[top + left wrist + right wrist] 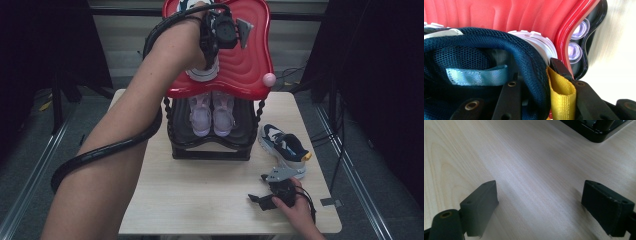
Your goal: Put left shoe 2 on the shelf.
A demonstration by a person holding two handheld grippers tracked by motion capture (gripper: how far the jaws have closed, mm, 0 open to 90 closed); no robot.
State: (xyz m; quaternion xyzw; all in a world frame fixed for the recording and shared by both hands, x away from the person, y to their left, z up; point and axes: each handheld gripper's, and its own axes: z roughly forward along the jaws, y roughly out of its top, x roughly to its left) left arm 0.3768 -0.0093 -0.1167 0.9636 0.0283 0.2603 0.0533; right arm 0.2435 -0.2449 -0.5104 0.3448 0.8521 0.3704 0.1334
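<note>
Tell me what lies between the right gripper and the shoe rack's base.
Bare wooden table: in the right gripper view, nothing lies between the right gripper, jaws open, and the shoe rack. The high view agrees.

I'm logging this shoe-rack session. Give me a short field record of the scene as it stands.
held shoe: navy sneaker with a yellow heel loop, over the red top shelf
left gripper: shut on the sneaker's heel collar
right gripper: open, above bare table
lower shelf: pair of pink shoes
second sneaker: on the table, right of the rack
</note>
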